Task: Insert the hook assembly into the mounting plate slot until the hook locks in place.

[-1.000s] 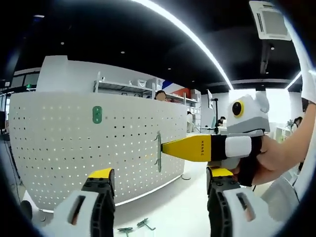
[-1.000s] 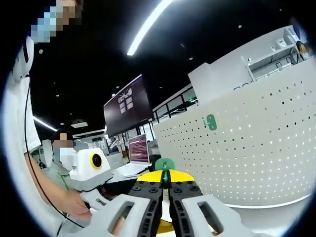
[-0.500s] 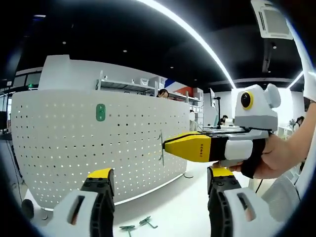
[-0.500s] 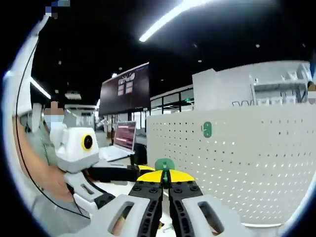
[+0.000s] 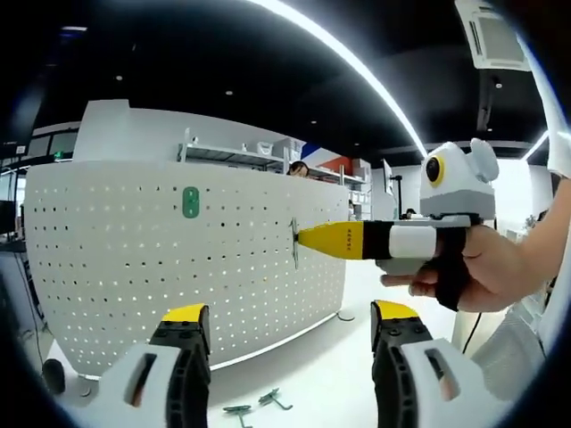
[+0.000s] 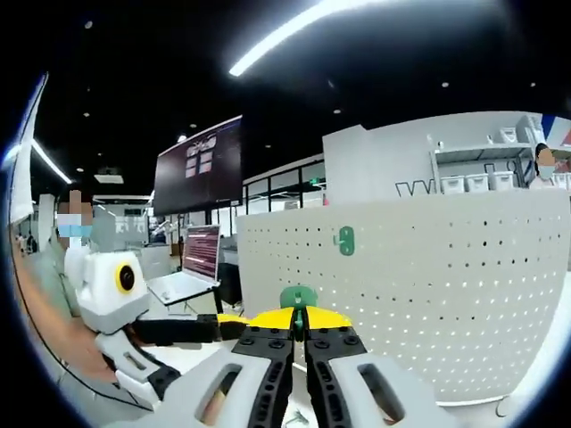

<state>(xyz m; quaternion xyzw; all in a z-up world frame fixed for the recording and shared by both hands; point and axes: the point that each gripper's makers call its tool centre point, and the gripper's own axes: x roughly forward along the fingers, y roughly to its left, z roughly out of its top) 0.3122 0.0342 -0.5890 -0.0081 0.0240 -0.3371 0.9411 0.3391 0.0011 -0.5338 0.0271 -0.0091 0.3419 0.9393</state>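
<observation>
A white perforated mounting plate (image 5: 178,267) stands upright on a white tabletop (image 5: 312,383), with one green hook (image 5: 190,201) already seated high on its face. In the left gripper view, the right gripper (image 5: 299,239), held in a person's hand (image 5: 464,272), reaches in from the right with its yellow jaws pinched together on a second green hook assembly (image 5: 294,242), which sits edge-on right at the plate's surface; whether it has entered a slot cannot be told. The left gripper (image 5: 285,339) hangs below with its jaws spread wide and nothing between them. Two more green hooks (image 5: 259,403) lie on the tabletop near the plate's foot. The right gripper view shows the gripped hook's green head (image 6: 298,298) rising above the closed jaw tips, with an open laptop (image 6: 192,267) and a wall screen (image 6: 198,165) beyond.
</observation>
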